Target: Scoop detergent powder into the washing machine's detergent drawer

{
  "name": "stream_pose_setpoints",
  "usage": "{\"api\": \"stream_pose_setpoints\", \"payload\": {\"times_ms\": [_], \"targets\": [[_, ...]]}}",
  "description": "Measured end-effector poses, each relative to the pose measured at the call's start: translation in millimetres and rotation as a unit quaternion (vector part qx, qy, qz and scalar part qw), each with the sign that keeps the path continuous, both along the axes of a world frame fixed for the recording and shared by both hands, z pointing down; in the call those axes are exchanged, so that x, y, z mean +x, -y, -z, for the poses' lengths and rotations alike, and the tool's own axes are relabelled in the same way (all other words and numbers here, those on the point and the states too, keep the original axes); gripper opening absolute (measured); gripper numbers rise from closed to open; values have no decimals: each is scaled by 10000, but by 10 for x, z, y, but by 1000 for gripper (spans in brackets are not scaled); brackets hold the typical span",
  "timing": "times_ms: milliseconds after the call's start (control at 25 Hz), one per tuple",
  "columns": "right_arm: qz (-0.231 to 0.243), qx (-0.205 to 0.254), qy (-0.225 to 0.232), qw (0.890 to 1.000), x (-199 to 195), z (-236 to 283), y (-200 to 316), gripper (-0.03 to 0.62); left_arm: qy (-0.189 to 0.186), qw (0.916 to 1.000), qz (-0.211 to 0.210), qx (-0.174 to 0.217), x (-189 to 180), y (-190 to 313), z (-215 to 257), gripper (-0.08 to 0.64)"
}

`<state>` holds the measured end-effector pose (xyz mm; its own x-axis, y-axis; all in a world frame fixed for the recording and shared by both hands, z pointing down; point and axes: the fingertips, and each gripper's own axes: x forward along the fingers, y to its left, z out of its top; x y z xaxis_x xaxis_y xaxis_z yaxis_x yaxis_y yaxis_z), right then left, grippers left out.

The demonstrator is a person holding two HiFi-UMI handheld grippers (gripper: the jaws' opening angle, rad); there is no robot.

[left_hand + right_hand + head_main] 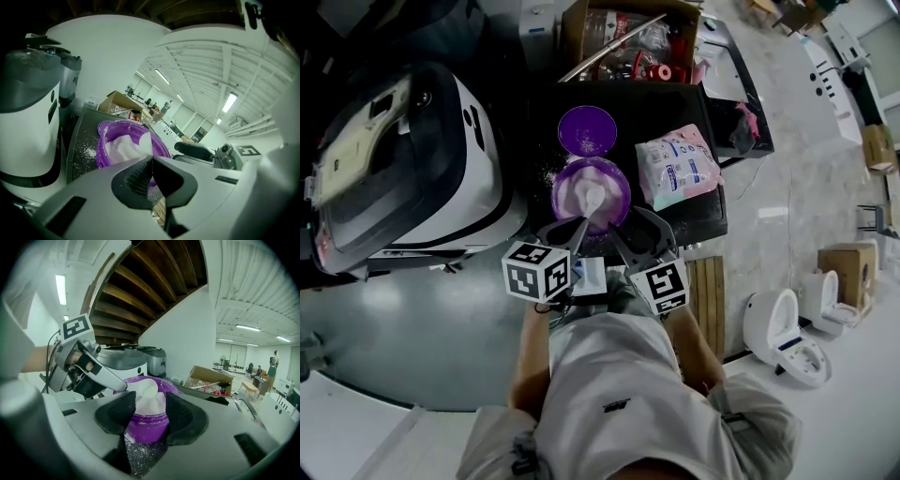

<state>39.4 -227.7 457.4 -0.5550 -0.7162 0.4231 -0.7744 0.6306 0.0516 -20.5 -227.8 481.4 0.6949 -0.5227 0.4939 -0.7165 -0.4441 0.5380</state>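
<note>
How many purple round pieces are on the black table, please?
2: the purple tub, holding powder and the scoop, nearest the person, and the purple lid lying flat just beyond it. None seems hidden.

Left gripper (579,225) (151,161): jaws closed on thin scoop (146,141) handle, pointing forward and down. Right gripper (628,227) (151,404): jaws apart, nothing clamped, just beside the left one, tips angled inward. Both forearms bare, stretched forward from torso: left arm (530,361), right arm (694,347). Marker cubes face up toward the head camera.
</note>
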Motion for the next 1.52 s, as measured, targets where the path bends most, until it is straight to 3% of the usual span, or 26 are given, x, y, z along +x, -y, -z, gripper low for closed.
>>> {"api": "stream_pose_setpoints", "payload": {"times_ms": [480,880,1520], "targets": [[-331,180,-201,9991,-159,144,-167,198,-223,9991,-164,322,-180,-127,162,15],[-232,315,-160,9991,-319,249,-359,198,-74,9979,-110,632,-315,-286,279,16],[611,466,192,9969,-130,400,-831,198,301,9920,876,864,-256,-842,523,16]]}}
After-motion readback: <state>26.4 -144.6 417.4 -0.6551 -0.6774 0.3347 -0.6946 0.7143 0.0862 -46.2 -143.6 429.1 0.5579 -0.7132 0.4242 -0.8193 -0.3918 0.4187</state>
